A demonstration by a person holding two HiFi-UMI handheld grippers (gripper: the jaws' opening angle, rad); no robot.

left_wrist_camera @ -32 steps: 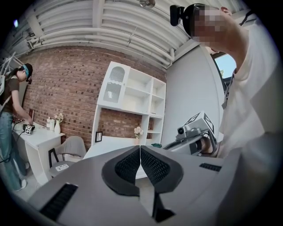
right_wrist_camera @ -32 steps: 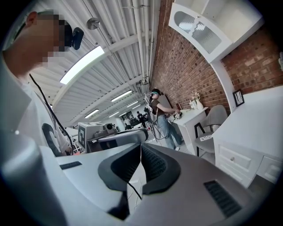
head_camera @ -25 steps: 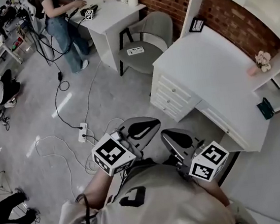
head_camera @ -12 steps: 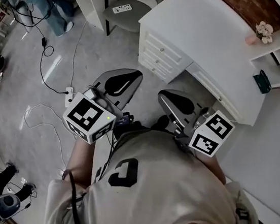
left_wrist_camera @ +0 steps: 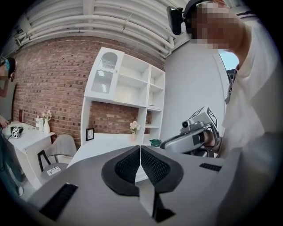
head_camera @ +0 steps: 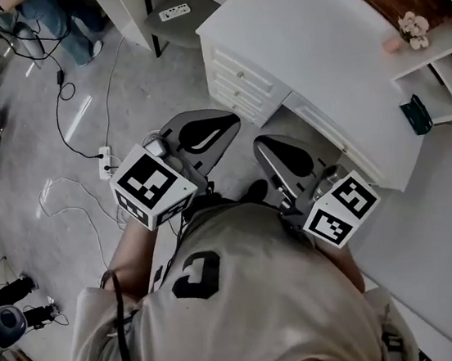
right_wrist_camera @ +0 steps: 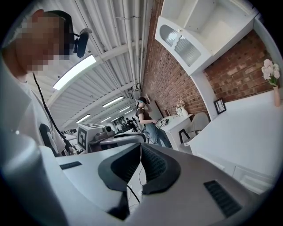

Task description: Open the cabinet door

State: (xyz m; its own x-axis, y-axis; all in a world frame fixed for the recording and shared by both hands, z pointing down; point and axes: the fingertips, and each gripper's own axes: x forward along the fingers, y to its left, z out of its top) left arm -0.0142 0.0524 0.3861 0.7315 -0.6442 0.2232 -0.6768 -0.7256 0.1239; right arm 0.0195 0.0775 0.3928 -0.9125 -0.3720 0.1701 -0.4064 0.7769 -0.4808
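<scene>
Looking for the cabinet door [left_wrist_camera: 105,75]: found high up, at the left end of the white hutch [left_wrist_camera: 132,95] set on the tabletop [head_camera: 316,48] against the brick wall [left_wrist_camera: 48,79]. Well apart from both grippers, above and beyond them.

Carrying the left gripper [left_wrist_camera: 140,154] with its fingers [left_wrist_camera: 126,167] pressed together on nothing. Same for the right gripper [right_wrist_camera: 140,159]: fingers [right_wrist_camera: 154,165] closed pad to pad, empty.

Likely to handle as a light framed panel with an arched pane, probably glass, swinging on hinges along one side. Fragile in the middle, so best left untouched there. Cannot make out a knob or handle at this size; probably on the edge away from the hinges. Calls for parting the fingers, pinching the knob or hooking the free edge, and pulling in an arc, not straight out.

Below: a smooth white tabletop, nearly bare, with a small frame [left_wrist_camera: 90,133] at the back, drawers [head_camera: 242,82] in the front, flowers [head_camera: 412,25] by the side shelves. Around: grey floor [head_camera: 25,161] with trailing cables and a power strip [head_camera: 106,160], a chair [head_camera: 179,12], other people at work farther off.
</scene>
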